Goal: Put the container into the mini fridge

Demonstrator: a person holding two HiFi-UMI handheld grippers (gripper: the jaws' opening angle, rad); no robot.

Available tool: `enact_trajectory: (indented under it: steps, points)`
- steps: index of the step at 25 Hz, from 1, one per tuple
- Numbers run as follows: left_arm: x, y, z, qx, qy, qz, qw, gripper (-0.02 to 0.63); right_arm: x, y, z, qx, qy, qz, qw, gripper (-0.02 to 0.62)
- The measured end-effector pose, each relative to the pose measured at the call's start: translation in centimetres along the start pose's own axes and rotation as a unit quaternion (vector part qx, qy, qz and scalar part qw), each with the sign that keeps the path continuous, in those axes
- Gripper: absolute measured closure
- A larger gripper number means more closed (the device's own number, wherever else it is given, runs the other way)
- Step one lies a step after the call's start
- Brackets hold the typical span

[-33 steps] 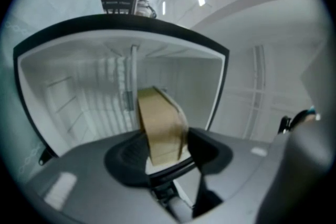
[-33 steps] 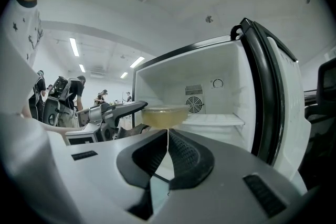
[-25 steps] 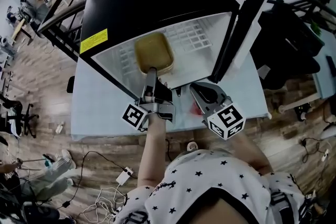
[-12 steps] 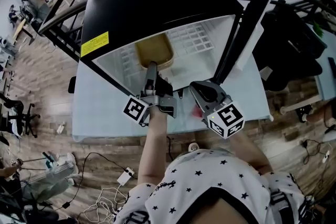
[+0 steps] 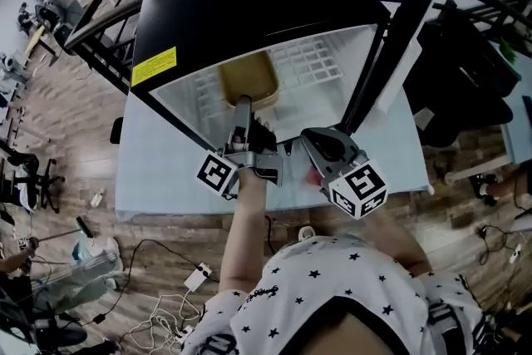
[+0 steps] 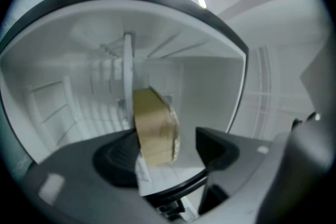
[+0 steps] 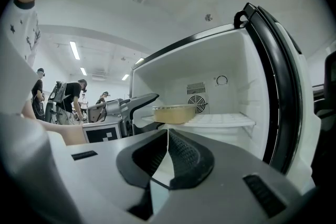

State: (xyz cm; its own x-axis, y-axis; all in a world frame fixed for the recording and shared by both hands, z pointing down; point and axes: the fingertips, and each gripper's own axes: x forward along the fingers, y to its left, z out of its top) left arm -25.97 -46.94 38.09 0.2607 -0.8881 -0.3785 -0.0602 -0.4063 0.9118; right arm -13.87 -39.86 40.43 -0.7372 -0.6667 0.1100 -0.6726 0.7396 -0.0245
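Moved: since a second ago the left gripper [image 5: 243, 106] has pushed forward and the container [image 5: 248, 77] sits deeper under the fridge roof, with less of it showing in the head view.
Floor: wood-grain planks [image 5: 50, 120] at the left edge of the head view, with loose cables lower left.
Table: pale, matte top [image 5: 166, 170] carrying the fridge.
Sticker: yellow rectangle [image 5: 155, 65] on the fridge's upper left corner.
Mini fridge: glossy black top [image 5: 249, 4] and smooth white plastic walls inside; a round fan grille [image 7: 197, 94] shows on the back wall in the right gripper view.
Container: shallow tan tub with rounded corners, resting on the shelf at centre left of the opening; in the left gripper view [image 6: 154, 126] it stands between the jaws, against the left pad and clear of the right one.
Left gripper: dark ribbed pads [image 6: 168, 152] that are opening, not pressing on the tub.
Shelf: white gridded rack [image 5: 312, 62], flat and level in the right gripper view [image 7: 226, 120], with the tub [image 7: 174, 113] on its left end.
Right gripper: low centre-right over the table [image 5: 309, 137], outside the fridge; its ribbed black pads [image 7: 168, 152] meet with nothing between them.
Door: swung open at the right [image 5: 391, 46], black-rimmed with a white lining [image 7: 278, 76].
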Motion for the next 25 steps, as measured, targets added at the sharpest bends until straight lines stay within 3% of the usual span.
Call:
enact_trajectory:
  steps: [7, 12, 17, 21, 25]
  points:
    - [-1.5, 0.4, -0.2, 0.007, 0.005, 0.026, 0.9996, 0.265, -0.7, 1.0, 0.2, 0.0, -0.002, 0.01, 1.0, 0.574]
    - [-3.3, -0.3, -1.6, 0.052, 0.017, 0.037, 0.9978, 0.269, -2.1, 1.8, 0.1, -0.002, -0.003, 0.019, 1.0, 0.574]
    - [-6.0, -0.6, -3.5, 0.139, 0.035, 0.091, 0.9855, 0.453, -4.5, 2.7, 0.1, -0.004, -0.002, 0.028, 1.0, 0.574]
    - [-7.9, -0.4, -5.9, 0.176, 0.044, 0.132, 0.9745, 0.573, -6.8, 2.9, -0.2, -0.003, 0.0, 0.035, 0.999, 0.574]
    - [-10.4, -1.0, -7.9, 0.21, 0.047, 0.155, 0.9641, 0.601, -9.2, 3.4, -0.3, -0.003, 0.0, 0.039, 0.999, 0.574]
